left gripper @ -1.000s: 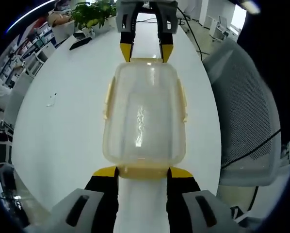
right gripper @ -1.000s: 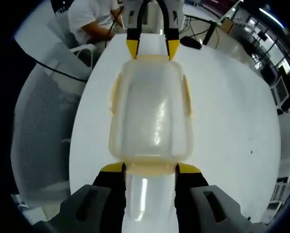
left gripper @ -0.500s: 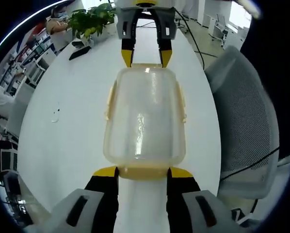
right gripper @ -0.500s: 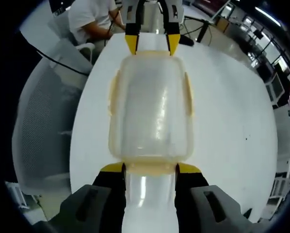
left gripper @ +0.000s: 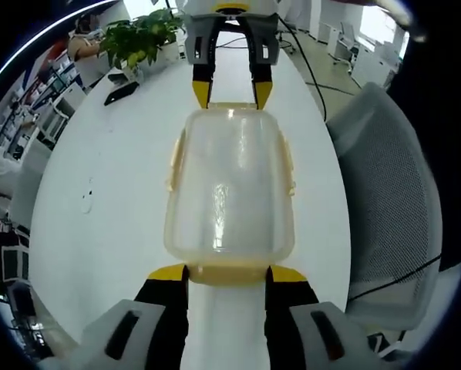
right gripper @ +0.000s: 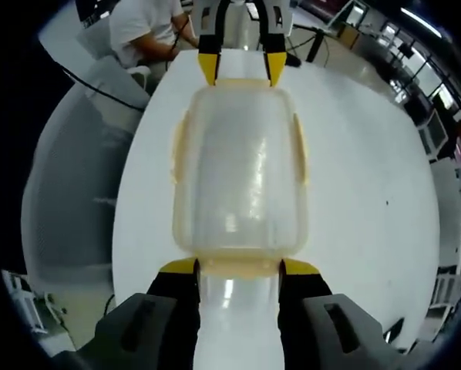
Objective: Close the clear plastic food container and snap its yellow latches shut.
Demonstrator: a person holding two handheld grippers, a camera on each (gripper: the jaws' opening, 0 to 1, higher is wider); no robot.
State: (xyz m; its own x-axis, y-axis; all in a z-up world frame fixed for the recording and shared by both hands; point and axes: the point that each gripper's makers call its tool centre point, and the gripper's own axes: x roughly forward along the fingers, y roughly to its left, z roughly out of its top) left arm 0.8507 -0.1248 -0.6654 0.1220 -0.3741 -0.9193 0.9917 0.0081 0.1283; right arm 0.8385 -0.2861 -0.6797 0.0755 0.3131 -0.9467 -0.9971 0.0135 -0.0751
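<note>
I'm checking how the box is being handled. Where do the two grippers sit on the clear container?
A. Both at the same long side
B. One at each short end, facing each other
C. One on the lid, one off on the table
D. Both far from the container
B: the left gripper is at the near short end of the container, and the right gripper at the far end, facing it.
</note>
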